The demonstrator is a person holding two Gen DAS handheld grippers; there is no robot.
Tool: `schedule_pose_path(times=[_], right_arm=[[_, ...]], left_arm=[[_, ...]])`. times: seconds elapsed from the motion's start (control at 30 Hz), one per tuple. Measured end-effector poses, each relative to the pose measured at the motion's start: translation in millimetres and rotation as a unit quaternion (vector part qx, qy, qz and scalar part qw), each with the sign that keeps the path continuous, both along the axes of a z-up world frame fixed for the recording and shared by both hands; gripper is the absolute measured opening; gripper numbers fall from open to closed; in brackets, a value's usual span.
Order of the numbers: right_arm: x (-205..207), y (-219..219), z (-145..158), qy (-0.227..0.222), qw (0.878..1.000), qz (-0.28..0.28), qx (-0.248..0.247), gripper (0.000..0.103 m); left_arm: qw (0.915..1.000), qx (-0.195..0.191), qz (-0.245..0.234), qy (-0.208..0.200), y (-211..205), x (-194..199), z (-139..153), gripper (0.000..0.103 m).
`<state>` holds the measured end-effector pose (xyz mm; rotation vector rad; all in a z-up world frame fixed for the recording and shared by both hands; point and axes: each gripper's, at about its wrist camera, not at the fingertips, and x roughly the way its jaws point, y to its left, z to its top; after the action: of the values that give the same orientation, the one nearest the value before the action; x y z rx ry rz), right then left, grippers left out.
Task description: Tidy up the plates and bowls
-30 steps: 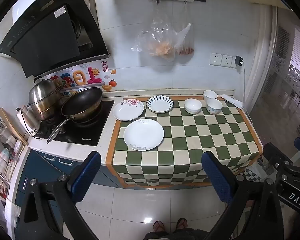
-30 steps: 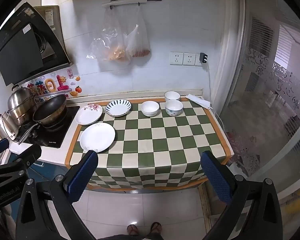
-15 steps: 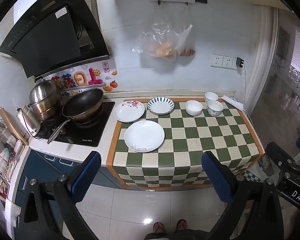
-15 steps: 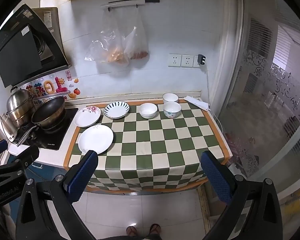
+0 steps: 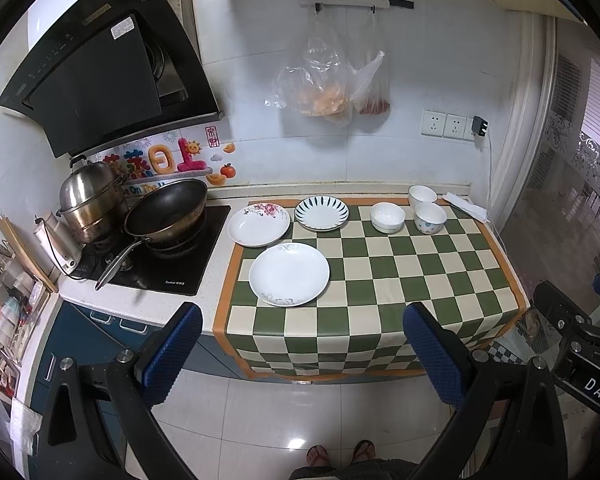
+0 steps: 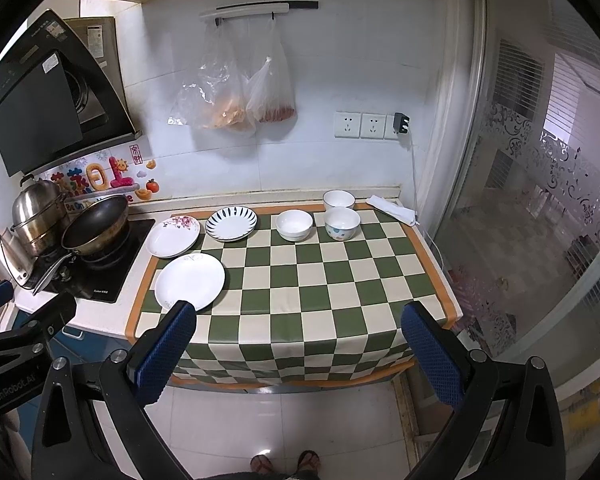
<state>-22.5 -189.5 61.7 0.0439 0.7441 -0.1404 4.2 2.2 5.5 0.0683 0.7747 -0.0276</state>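
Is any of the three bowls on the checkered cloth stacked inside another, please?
No, the plain white bowl, the patterned bowl and the rear bowl each sit separately on the checkered cloth.

A green-and-cream checkered cloth (image 5: 384, 272) with an orange border covers the counter and hangs over its front edge, and just beside it on the left a black cooktop (image 5: 168, 264) carries a dark wok (image 5: 168, 210) with its long handle pointing toward the camera, a steel steamer pot (image 5: 90, 200) standing behind it. A slanted black range hood (image 5: 100, 68) hangs above the stove, with colourful stickers (image 5: 168, 158) on the white tiles below it. Two clear plastic bags (image 6: 236, 92) hang from a wall rail (image 6: 260, 8), white wall sockets (image 6: 360, 125) sit to their right with a black plug in the end one, and a folded white cloth (image 6: 392, 209) lies at the counter's back right corner.
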Motion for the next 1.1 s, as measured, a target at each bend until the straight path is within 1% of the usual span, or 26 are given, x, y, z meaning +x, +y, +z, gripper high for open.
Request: schedule_pose_path(times=[0.57,0.63,0.73,0.83,1.1], right_arm=[[-3,1,2,-0.004,1.000,-0.001,-0.001,0.103],[-3,1,3,-0.004,1.000,-0.001,-0.001,0.103],[-4,2,3,-0.003,1.000,-0.001,0.000,0.103],[-4,3,3,-0.003,1.000,0.000,-0.001,0.103],[-5,6,4,-0.004,1.000,-0.002,-0.001,0.103]], left_arm=[[1.0000,0.001,0.001,-0.004,-1,-1,0,0.102],[1.0000,0.001,0.001,-0.004,5,6,7,0.102],[1.0000,0.000,0.002,-0.004,5,5,7,0.102],[1.0000,0.000,0.002,-0.003,8,12,14,0.102],[1.0000,-0.001,0.002,-0.005,11,11,14,0.102]])
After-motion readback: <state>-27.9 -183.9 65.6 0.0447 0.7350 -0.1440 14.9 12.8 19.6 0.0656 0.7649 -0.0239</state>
